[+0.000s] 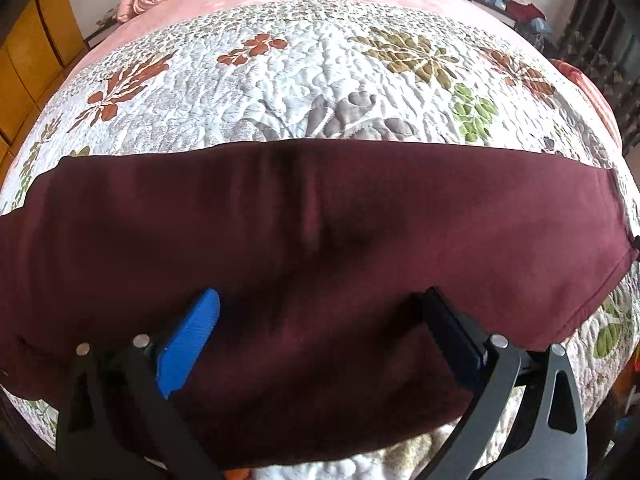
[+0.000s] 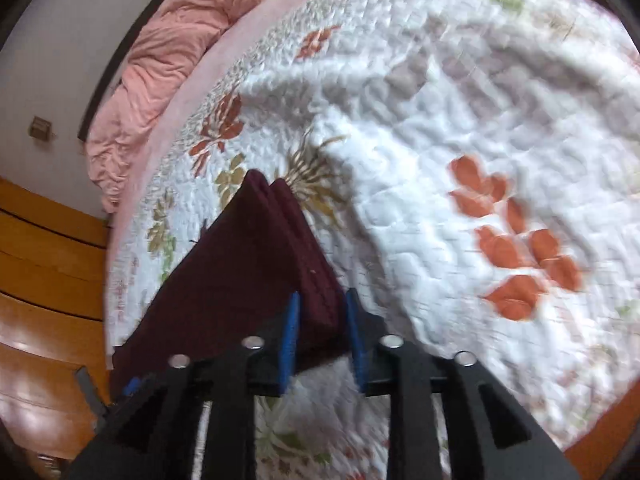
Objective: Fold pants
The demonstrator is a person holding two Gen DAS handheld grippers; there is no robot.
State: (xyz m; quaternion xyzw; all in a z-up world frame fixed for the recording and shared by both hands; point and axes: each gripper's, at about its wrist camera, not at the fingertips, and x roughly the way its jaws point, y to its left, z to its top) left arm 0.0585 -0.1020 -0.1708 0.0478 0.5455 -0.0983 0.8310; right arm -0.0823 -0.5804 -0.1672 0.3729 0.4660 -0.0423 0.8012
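A white quilted bedspread with rust, olive and grey flowers [image 1: 328, 80] covers the bed, and everything sits relative to it. The dark maroon pants [image 1: 320, 240] lie flat across its near edge. A crumpled pink duvet [image 2: 160, 60] is heaped at its head; wooden cabinets [image 2: 40, 280] stand beside it. The left gripper [image 1: 320, 312] hovers over the pants, fingers spread wide. The right gripper [image 2: 322, 316] pinches a folded edge of the pants — blue pads [image 2: 290, 340] pressed against cloth.

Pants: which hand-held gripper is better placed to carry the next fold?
Right, probably. The right hand-held gripper has its jaws closed on a stacked edge of the maroon pants. The left hand-held gripper hangs wide open over the flat pants on the floral quilt, gripping nothing.
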